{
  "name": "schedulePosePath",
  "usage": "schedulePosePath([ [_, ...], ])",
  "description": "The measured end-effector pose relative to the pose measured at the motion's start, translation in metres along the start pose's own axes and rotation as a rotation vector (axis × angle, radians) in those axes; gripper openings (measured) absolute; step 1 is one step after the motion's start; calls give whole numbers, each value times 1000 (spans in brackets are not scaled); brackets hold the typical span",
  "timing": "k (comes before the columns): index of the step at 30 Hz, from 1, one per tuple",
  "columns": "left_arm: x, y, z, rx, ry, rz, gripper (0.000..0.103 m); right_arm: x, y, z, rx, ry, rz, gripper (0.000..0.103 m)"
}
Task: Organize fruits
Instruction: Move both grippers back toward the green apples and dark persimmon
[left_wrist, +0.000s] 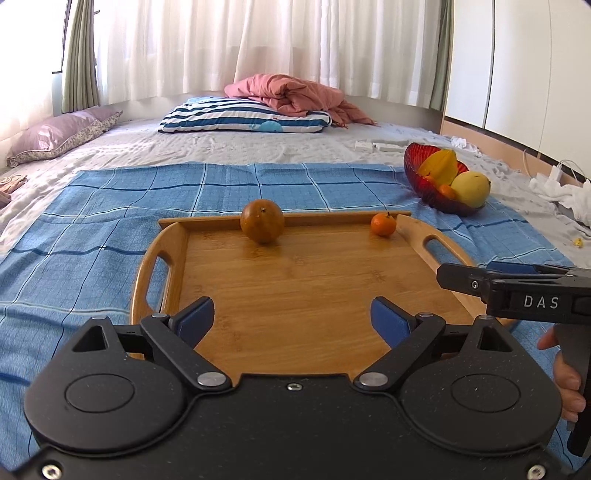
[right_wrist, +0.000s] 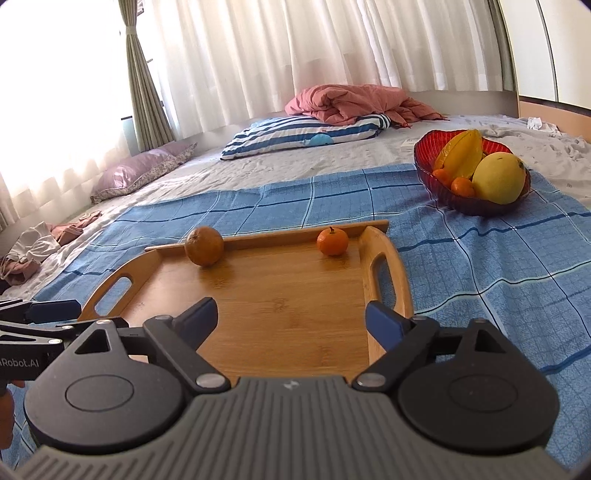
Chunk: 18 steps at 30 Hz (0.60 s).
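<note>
A wooden tray (left_wrist: 295, 295) sits on a blue checked cloth (left_wrist: 92, 221) on the bed, and I'll place everything from it. Against the tray's far wall rests a brownish orange (left_wrist: 262, 220); in its far right corner sits a small tangerine (left_wrist: 383, 224). Beyond the tray's right handle, well apart, a red bowl (left_wrist: 413, 162) holds a starfruit (left_wrist: 441, 166), a mango (left_wrist: 472, 189) and more tangerines.

Both hand-held grippers hang over the tray's near edge, the left (left_wrist: 291, 319) and the right (right_wrist: 291, 319), jaws spread wide with nothing between them.

The tangerine looks light and soft-skinned; it will probably roll, so I'd pinch it gently across its middle. The orange seems firmer and heavier, and needs nearly the full spread. The bowl looks brittle; fruit should be lowered in, not dropped.
</note>
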<state>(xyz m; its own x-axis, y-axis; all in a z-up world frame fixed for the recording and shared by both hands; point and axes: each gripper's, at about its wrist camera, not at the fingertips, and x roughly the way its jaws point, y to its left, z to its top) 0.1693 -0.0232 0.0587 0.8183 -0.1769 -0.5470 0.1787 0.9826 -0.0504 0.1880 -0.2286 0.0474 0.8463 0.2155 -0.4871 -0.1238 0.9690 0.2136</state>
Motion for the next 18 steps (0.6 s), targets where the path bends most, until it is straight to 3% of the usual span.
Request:
schedulePosePath([
  [18, -49, 0, -65, 5, -36, 27, 93, -57, 29, -62, -171, -87, -20, 103],
])
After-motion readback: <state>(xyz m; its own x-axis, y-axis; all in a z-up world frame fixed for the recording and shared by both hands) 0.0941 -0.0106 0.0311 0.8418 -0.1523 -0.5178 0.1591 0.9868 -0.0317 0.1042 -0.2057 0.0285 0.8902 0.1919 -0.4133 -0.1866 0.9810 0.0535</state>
